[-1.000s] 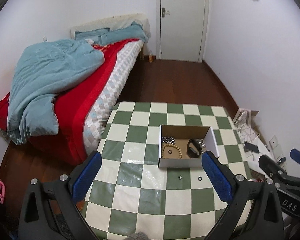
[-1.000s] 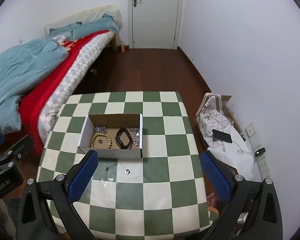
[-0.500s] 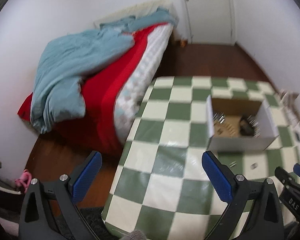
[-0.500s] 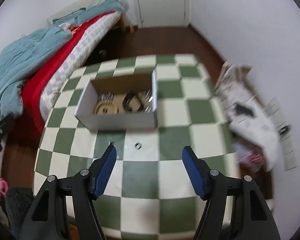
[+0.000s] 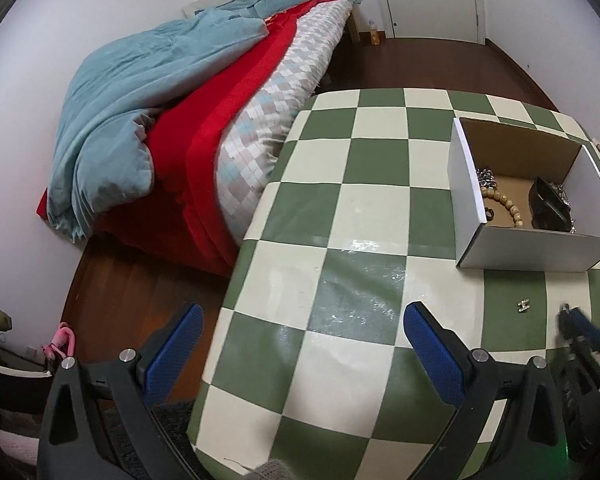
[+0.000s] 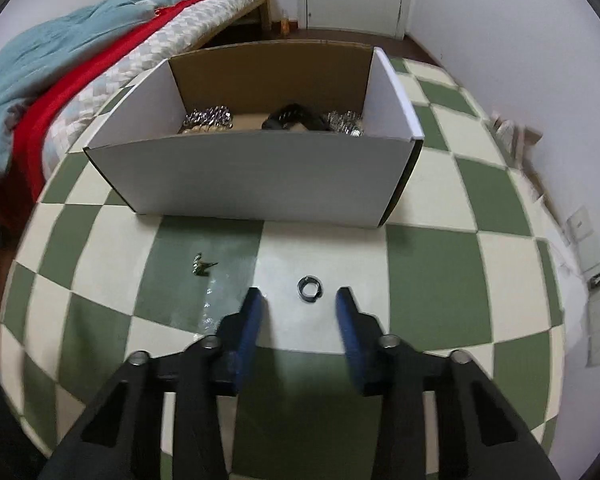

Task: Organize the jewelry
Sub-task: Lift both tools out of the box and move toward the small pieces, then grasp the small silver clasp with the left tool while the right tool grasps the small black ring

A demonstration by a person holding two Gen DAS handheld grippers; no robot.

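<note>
While most pieces already lie in the box (image 6: pixel 260 176), namely a bead bracelet (image 5: pixel 504 204), a black band (image 5: pixel 548 204) and two silvery clusters, we judge the sorting well along but unfinished. Two loose items remain on the worktop (image 6: pixel 440 272): a ring (image 6: pixel 309 283) and a small metal piece (image 6: pixel 202 267), perhaps an earring; too small to tell.

Right tongs (image 6: pixel 300 304): partly open, gripping nothing, low over the worktop. The ring sits just ahead of the tips, roughly centred in the gap between the two blue pads, touching neither. The small metal piece lies ahead and to the left of these tongs, outside the gap. The box stands farther ahead, its near wall facing the tongs.

Left tongs (image 5: pixel 300 344): wide open, empty, hanging above the worktop's left edge. The box lies ahead and far to their right; the small metal piece (image 5: pixel 523 305) sits right of the right pad.

Judgement: the ring is next; a flat, thin target, so the pads could slip over it.
</note>
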